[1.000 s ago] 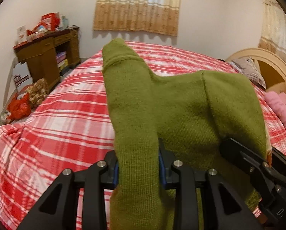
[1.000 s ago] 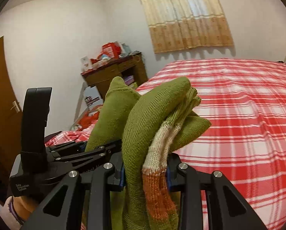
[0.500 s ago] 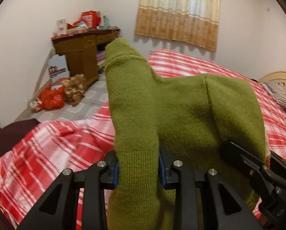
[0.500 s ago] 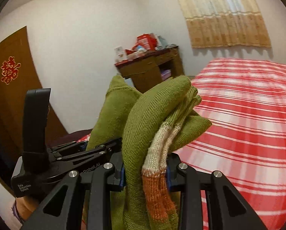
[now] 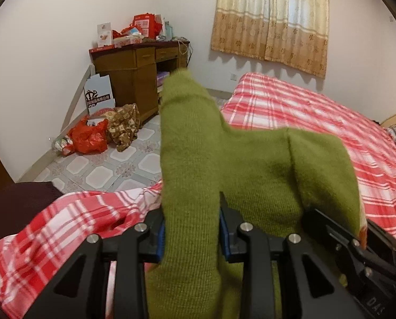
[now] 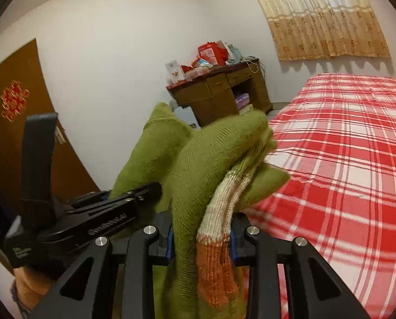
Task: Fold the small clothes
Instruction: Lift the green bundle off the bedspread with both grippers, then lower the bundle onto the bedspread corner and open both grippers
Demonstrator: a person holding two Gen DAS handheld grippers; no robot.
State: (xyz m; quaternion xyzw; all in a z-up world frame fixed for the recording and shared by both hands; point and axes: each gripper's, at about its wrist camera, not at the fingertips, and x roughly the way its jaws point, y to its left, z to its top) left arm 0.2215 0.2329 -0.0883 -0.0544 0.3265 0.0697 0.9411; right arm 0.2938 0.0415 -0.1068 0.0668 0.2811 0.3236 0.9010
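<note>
Both the left hand-held gripper (image 5: 192,235) and the right hand-held gripper (image 6: 201,235) pinch the soft, floppy green sweater (image 5: 253,170), held up above the bed (image 6: 352,159), best gripped near its edges

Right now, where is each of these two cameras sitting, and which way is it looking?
Left wrist view: sits on the left gripper, looking along its fingers past the green knitted garment toward the brown wooden desk; the right gripper shows at lower right.
Right wrist view: sits on the right gripper, facing the same desk and the brown door; the left gripper and a bit of wrist show at left.
Shared: garment, desk, red plaid bedcover, beige curtain.
</note>
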